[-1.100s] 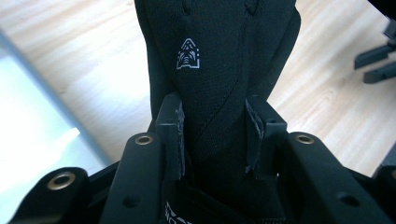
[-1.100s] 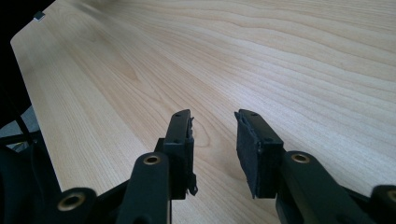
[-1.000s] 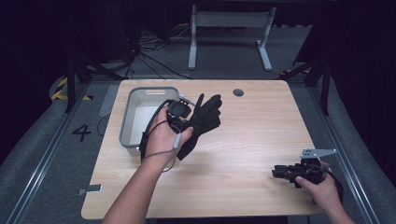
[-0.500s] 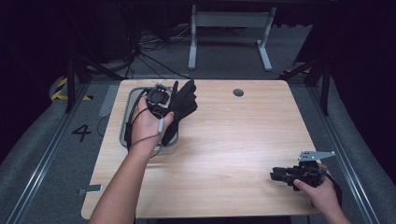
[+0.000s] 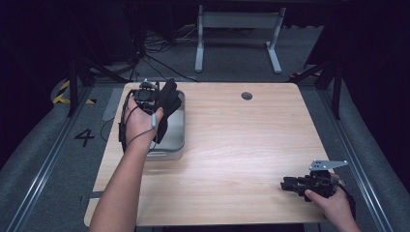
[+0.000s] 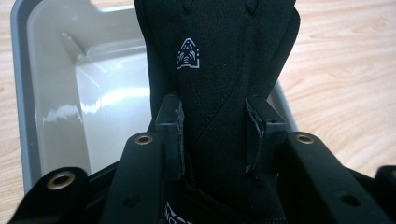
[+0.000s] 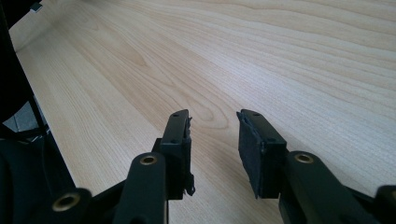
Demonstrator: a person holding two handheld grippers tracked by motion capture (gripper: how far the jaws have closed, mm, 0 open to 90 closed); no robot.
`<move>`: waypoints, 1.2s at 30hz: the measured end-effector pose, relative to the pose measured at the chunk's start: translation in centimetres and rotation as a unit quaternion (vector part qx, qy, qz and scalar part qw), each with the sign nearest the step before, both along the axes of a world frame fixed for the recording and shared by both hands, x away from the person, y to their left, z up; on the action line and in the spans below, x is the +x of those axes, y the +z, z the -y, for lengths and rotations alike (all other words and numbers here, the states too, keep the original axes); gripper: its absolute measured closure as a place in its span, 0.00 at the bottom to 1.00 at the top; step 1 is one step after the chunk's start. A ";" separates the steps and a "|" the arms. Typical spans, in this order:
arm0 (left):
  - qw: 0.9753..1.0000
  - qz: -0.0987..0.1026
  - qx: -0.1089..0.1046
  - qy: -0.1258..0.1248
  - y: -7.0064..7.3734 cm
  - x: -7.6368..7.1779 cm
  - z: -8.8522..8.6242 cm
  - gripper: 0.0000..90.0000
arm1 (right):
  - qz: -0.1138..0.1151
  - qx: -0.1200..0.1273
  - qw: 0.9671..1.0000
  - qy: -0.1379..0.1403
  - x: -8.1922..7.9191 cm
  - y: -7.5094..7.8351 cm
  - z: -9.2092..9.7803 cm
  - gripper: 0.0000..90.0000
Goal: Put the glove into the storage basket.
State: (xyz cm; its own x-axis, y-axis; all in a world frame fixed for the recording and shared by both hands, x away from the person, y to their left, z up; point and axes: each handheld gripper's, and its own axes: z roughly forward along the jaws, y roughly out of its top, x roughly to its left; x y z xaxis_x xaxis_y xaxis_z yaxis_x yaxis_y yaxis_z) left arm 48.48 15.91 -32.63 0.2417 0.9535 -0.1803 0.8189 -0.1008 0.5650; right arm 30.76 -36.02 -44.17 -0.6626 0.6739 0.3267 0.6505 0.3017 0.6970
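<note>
Glove point(image 6: 219, 70) clamped between left gripper's point(image 6: 214, 135) jaws.

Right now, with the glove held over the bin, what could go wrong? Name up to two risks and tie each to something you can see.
1. The glove hangs near the bin's right rim, so if released it may drape over the rim or land on the table.
2. The left gripper pinches only a narrow part of the glove, so it might slip early.
</note>
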 end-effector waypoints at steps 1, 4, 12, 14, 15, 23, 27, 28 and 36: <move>1.000 -0.004 -0.003 0.005 -0.3 0.2 -0.2 0.71 | 0.001 0.001 1.000 0.001 0.0 0.0 0.0 0.72; 1.000 -0.015 0.006 0.009 -0.7 0.7 -0.3 0.70 | 0.001 0.000 1.000 0.001 -0.2 0.1 0.0 0.72; 0.999 -0.039 0.010 0.031 -2.4 1.9 0.1 0.70 | 0.003 0.001 1.000 0.005 -0.1 0.0 -0.1 0.71; 0.998 -0.049 0.011 0.038 -3.0 2.3 0.2 0.70 | 0.002 0.001 1.000 0.005 -0.1 0.0 -0.1 0.71; 0.998 -0.055 0.012 0.038 -3.2 2.5 0.2 0.70 | 0.002 0.001 1.000 0.004 -0.2 0.0 -0.1 0.71; 0.995 -0.087 0.024 0.052 -4.9 3.3 0.3 0.70 | 0.001 0.004 1.000 0.001 -0.5 0.0 0.3 0.71; 0.993 -0.098 0.033 0.055 -5.5 3.2 0.4 0.70 | 0.002 0.006 1.000 -0.001 -0.6 0.1 0.5 0.71; 0.993 -0.100 0.032 0.056 -5.5 3.1 0.4 0.70 | 0.004 0.006 1.000 0.000 -0.6 0.1 0.4 0.71; 0.993 -0.092 0.062 0.043 -6.2 3.1 0.4 0.54 | 0.007 0.008 1.000 0.006 -0.4 0.1 0.0 0.70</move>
